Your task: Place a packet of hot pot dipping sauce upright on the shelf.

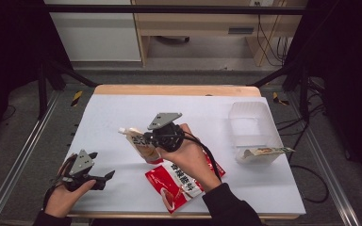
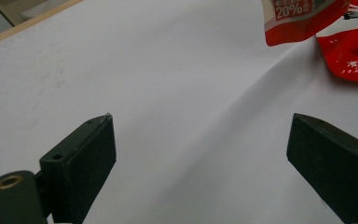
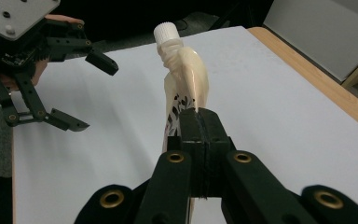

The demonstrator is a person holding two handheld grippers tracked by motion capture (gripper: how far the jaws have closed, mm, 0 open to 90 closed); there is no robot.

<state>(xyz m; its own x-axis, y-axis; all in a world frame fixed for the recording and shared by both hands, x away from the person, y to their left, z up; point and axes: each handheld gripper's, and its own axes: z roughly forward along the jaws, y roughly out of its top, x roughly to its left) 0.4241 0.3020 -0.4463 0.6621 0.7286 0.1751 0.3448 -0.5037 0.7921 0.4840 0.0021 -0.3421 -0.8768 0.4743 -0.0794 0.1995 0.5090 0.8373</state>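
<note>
We hold the spouted pouch (image 3: 186,79) clamped in the right gripper (image 3: 199,119), lifted off the tabletop (image 1: 113,113); next, carry it toward the clear bin (image 1: 253,123) at two o'clock. The left gripper (image 1: 101,169) waits, jaws wide.

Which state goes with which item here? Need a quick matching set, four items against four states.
Items
1. cream spouted pouch with a white screw cap
2. red flat packet with white print
3. clear plastic tub
4. left gripper

States
A. jaws open, nothing between them
B. lying flat on the white table sheet near the front edge
C. clamped in the right gripper, lifted off the sheet
D. standing at the right of the table, a flat packet resting across its front rim

Pairs: 1-C, 2-B, 3-D, 4-A
</note>
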